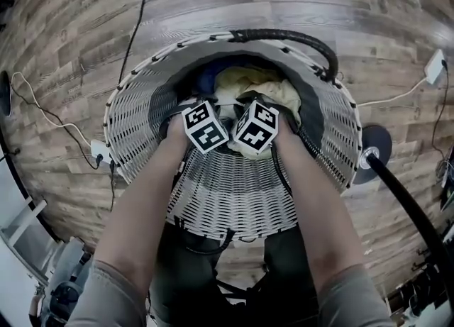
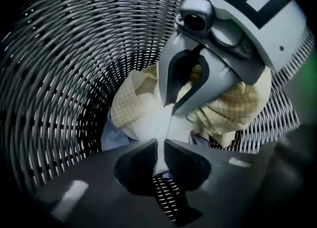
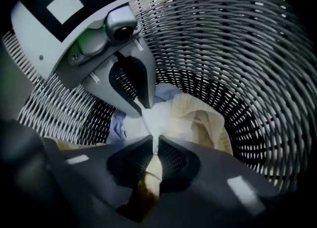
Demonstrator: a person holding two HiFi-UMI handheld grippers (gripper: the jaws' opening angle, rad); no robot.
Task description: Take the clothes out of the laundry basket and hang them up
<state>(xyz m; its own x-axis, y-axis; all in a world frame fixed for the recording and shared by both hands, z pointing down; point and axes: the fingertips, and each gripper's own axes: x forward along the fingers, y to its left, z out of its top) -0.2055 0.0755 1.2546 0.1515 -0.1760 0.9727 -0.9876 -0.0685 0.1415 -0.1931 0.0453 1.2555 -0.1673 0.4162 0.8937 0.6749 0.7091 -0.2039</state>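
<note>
1. Judging from the frames, the task is at its very start. No garment shows outside the laundry basket [image 1: 142, 127], and no piece hangs anywhere in view.
2. In the head view the clothes lie heaped at the basket's bottom, toward its 12 o'clock side. The yellow checked garment [image 1: 259, 84] is at about 1 o'clock and a blue cloth [image 1: 209, 77] at 11 o'clock. A white cloth [image 2: 148, 123] lies amid the yellow folds.
3. Both tongs reach deep into the basket, side by side and pointing steeply down.
4. The right gripper [image 3: 154, 140] has its jaws drawn narrow and pinched on a fold of the yellow checked garment, which shows in the gap between them.
5. The left gripper [image 2: 159, 145] is closed to a thin slit, and the white cloth fills that slit at the tips, so it looks like a pinch.
6. The grasp seems made. Lifting out, carrying and hanging are left, then the remaining pieces.
7. No rail or hanger is in view. A black pole [image 1: 404, 201] at 4 o'clock may belong to a stand; I cannot tell.
</note>
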